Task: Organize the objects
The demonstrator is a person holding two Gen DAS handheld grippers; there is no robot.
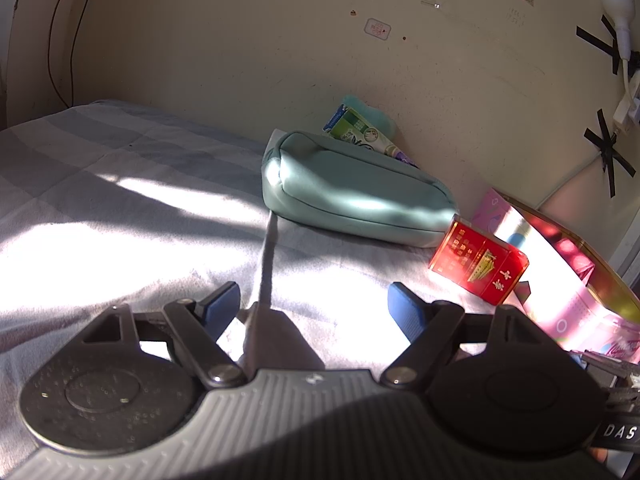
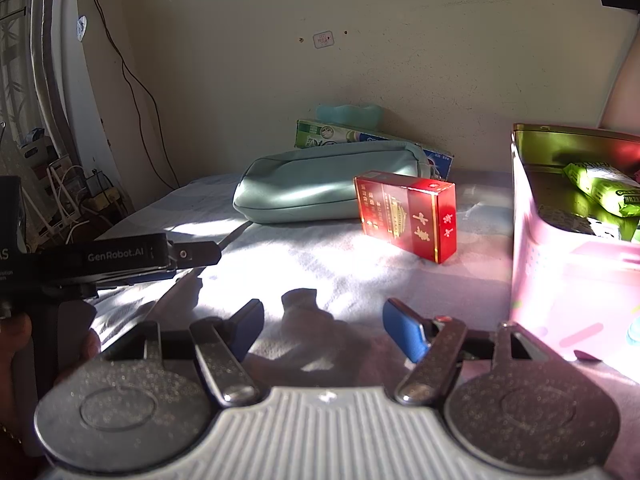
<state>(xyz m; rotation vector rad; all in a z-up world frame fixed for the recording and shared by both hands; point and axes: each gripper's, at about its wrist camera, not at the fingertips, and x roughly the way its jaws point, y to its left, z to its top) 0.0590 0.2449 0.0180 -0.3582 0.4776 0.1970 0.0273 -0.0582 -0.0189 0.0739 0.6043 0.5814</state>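
Note:
A red cigarette pack [image 1: 478,265] [image 2: 408,213] lies on the grey sheet next to a teal pouch [image 1: 352,192] [image 2: 320,184]. A green-and-white box [image 1: 362,134] [image 2: 344,136] lies behind the pouch against the wall. A pink tin box [image 1: 560,280] [image 2: 568,264] stands open at the right and holds a green packet [image 2: 604,188]. My left gripper [image 1: 314,308] is open and empty, above the sheet, short of the pouch and pack. My right gripper [image 2: 324,328] is open and empty, short of the red pack. The left gripper's body [image 2: 120,258] shows at the left in the right wrist view.
The grey bed sheet [image 1: 120,208] runs to a beige wall [image 1: 280,40] at the back. Cables hang down the wall at left [image 2: 132,80]. A white plug and taped cable [image 1: 618,8] sit on the wall at right. Clutter lies beyond the bed's left edge [image 2: 60,184].

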